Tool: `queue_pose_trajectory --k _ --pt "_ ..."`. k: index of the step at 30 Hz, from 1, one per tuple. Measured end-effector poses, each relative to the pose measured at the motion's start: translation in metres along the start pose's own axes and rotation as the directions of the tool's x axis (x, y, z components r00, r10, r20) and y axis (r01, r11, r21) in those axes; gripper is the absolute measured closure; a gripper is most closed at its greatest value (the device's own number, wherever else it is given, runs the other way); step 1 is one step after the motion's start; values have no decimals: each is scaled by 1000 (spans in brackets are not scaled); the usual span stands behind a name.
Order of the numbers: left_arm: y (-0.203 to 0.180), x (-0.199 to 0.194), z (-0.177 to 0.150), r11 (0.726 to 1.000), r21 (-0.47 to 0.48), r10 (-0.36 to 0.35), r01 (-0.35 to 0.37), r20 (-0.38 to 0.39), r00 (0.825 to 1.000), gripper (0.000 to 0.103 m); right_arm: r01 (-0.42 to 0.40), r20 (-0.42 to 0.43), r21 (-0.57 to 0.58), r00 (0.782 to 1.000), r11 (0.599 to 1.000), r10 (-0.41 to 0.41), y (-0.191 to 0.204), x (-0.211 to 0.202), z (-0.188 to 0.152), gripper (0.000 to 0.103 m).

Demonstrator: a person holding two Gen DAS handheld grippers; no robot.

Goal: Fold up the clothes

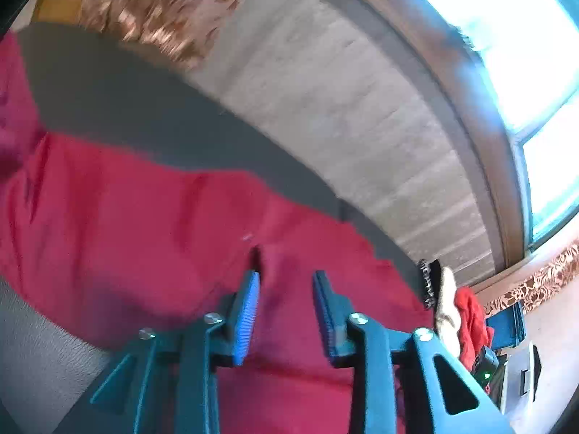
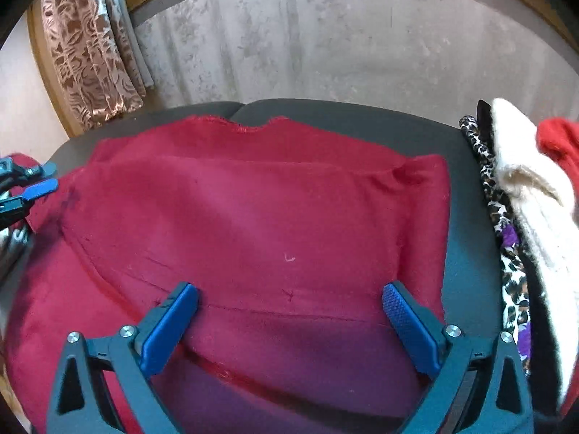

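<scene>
A red garment [image 2: 253,217] lies spread over a dark grey cushioned seat [image 2: 466,253], folded at least once, w/ a raw edge along its far side and a seam running across near the front. It covers most of the seat surface.

Right gripper [image 2: 289,311] hovers over the garment's near part, jaws wide apart, nothing between them; blue pads [image 2: 170,329] face inward.

Left gripper [image 1: 286,307] sits low over the same red cloth at its left end, jaws narrower but w/ a clear gap; cloth shows between and below them, cannot tell if any is pinched. This view is motion-blurred. In the right wrist view the left gripper [image 2: 32,188] shows at the far left edge, by the garment's corner.

Pile of other clothes [image 2: 524,238] stacked at the seat's right: leopard print, cream knit, something red on top. Patterned curtain [image 2: 90,54] hangs back left, pale wall [image 2: 343,36] behind.
</scene>
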State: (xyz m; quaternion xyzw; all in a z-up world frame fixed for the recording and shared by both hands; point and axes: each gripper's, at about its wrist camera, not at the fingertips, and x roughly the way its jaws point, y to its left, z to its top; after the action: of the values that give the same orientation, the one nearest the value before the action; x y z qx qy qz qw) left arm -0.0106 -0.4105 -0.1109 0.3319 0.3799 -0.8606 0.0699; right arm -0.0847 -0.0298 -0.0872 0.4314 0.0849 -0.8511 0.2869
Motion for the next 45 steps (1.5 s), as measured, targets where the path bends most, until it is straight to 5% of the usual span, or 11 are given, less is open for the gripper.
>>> queue_pose_trajectory --k 5,10,16,24,31,37,42,45 --pt "-35 40 -12 987 162 32 -22 -62 998 70 2 83 74 996 997 -9 -5 -8 36 0" --pt "-43 83 -34 942 316 129 -111 -37 991 70 93 7 53 996 994 -94 -24 31 47 0" --pt "-22 88 -22 970 236 69 -65 -11 998 75 127 20 -28 992 991 -127 -22 52 61 0" --pt "9 106 3 997 73 -4 4 4 1000 96 91 61 -49 994 995 -88 -29 84 90 0" --pt "11 107 6 998 60 -6 6 3 1000 99 -67 24 30 997 997 67 -49 71 98 0" --pt "13 103 6 999 52 -13 12 2 1000 99 -290 94 205 957 935 276 -69 -13 35 0" --pt "7 91 -2 998 59 16 -15 -16 1000 98 -204 13 127 979 971 204 -42 -31 -46 0" --pt "8 61 -22 999 36 25 -24 -20 999 80 -144 44 87 989 986 140 -27 -39 -57 0"
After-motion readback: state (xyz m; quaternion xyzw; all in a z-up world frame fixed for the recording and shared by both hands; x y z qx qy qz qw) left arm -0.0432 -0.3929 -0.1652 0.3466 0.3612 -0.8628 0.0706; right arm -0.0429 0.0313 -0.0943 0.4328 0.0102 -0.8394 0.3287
